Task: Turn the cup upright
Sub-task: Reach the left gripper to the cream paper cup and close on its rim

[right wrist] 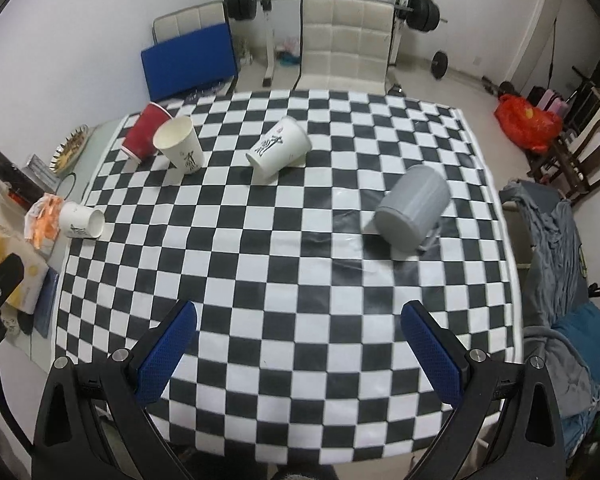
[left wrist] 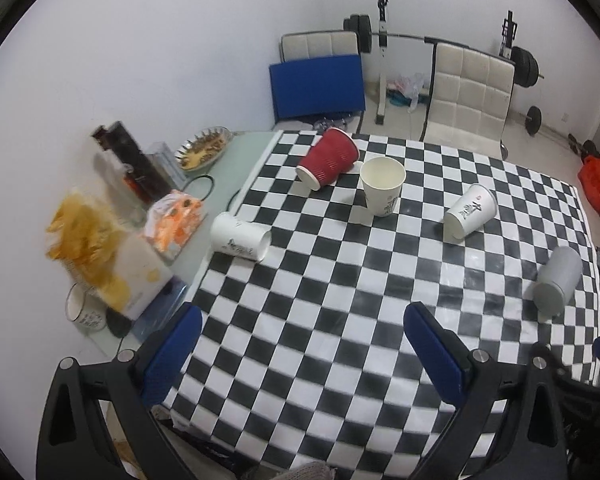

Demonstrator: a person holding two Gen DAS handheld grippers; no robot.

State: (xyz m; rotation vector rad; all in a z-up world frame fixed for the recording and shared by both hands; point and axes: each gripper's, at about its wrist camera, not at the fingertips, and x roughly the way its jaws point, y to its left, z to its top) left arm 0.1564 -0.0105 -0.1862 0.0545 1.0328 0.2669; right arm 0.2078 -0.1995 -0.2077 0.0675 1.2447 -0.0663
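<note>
Several cups sit on a checkered tablecloth (left wrist: 320,320) (right wrist: 284,264). A red cup (left wrist: 329,158) (right wrist: 142,135) lies on its side at the far left. A white paper cup (left wrist: 382,185) (right wrist: 180,144) stands upright beside it. Another white cup (left wrist: 471,210) (right wrist: 279,147) lies on its side mid-table. A third white cup (left wrist: 241,236) (right wrist: 81,221) lies at the left edge. A grey cup (left wrist: 559,280) (right wrist: 414,206) lies on its side at the right. My left gripper (left wrist: 302,316) and right gripper (right wrist: 298,312) are open, empty, above the near edge.
Snack bags (left wrist: 88,248), a dark box (left wrist: 130,160), a dish (left wrist: 204,148) and a mug (left wrist: 85,310) crowd the table's left strip. Chairs (right wrist: 346,40), a blue board (right wrist: 190,60) and a barbell rack stand behind. Clothes (right wrist: 556,248) hang at the right.
</note>
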